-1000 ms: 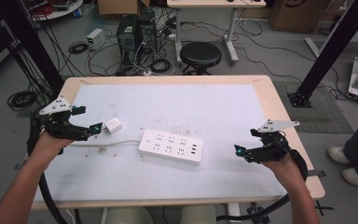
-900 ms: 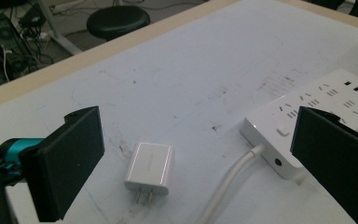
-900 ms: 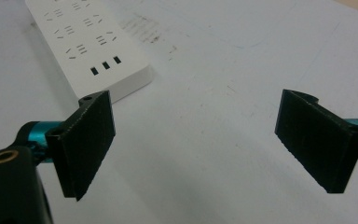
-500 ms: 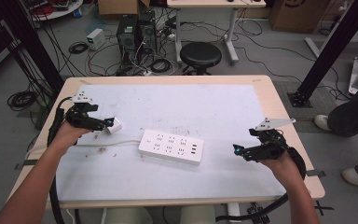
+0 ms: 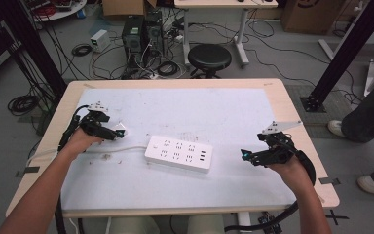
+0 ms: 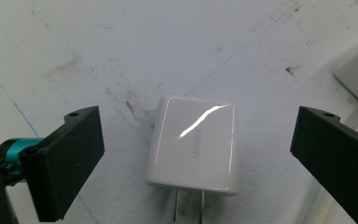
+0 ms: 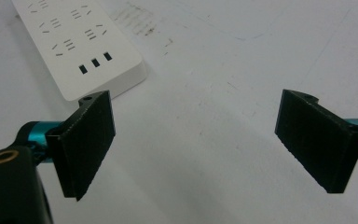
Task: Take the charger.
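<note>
A small white plug-in charger point(image 6: 193, 143) lies flat on the white table mat point(image 5: 214, 107), its two metal prongs pointing toward me. My left gripper point(image 6: 200, 156) is open, one jaw on each side of the charger with a gap on both sides. In the high view the charger point(image 5: 120, 129) sits at the tip of the left gripper point(image 5: 114, 132), left of a white power strip point(image 5: 178, 153). My right gripper point(image 5: 246, 155) hovers open to the right of the strip; in its own view the right gripper point(image 7: 193, 140) holds nothing, with the power strip point(image 7: 81, 44) at upper left.
A white cable point(image 5: 126, 147) runs left from the power strip along the mat. Beyond the table's far edge stand a black stool point(image 5: 209, 57), computer towers point(image 5: 143, 30) and tangled floor cables. A person's legs point(image 5: 365, 117) stand at the right.
My left gripper has moved forward and to the right, up to the charger, which now lies between its jaws. The right gripper has barely shifted.
</note>
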A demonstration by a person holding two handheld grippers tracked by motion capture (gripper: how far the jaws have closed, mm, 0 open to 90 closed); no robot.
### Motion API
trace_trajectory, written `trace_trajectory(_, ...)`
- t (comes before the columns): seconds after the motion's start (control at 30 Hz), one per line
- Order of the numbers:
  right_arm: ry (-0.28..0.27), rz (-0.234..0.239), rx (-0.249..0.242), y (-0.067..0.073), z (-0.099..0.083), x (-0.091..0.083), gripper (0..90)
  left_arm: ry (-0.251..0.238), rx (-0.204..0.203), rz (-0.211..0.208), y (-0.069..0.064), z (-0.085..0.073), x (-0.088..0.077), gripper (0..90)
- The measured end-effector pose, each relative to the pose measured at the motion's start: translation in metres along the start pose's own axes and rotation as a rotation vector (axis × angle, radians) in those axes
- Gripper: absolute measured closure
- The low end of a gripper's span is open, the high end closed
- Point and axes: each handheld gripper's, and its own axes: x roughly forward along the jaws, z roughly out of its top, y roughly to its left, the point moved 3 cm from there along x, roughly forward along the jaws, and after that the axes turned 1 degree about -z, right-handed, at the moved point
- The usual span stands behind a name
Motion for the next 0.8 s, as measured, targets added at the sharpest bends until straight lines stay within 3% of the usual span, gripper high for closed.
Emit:
trace_trajectory(0.07, 0.000, 0.000, 0.002, -0.001, 0.000, 0.001, 12.2, 0.016, -0.009, 0.026, 0.002, -0.002, 0.004, 2.8)
trace_trajectory(0.27, 0.002, -0.002, 0.007, -0.003, 0.000, 0.001, 12.2, 0.073, -0.028, 0.051, 0.006, -0.007, 0.010, 2.8)
trace_trajectory(0.3, 0.002, -0.001, 0.006, -0.003, 0.000, 0.001, 12.2, 0.069, -0.036, 0.048, 0.006, -0.008, 0.010, 4.1)
trace_trajectory(0.37, 0.004, -0.001, 0.008, -0.003, -0.001, 0.001, 12.2, 0.055, -0.042, 0.020, 0.006, -0.011, 0.010, 17.0)
trace_trajectory(0.5, 0.000, -0.002, 0.006, -0.003, 0.000, 0.001, 12.2, 0.052, -0.042, 0.030, 0.006, -0.016, 0.010, 19.9)
trace_trajectory(0.63, 0.002, -0.001, 0.001, -0.003, 0.001, 0.002, 12.2, 0.058, -0.026, 0.035, 0.005, -0.016, 0.010, 21.9)
trace_trajectory(0.8, 0.000, -0.001, -0.002, -0.004, 0.002, 0.002, 12.2, 0.052, 0.018, 0.030, 0.001, -0.015, 0.009, 37.0)
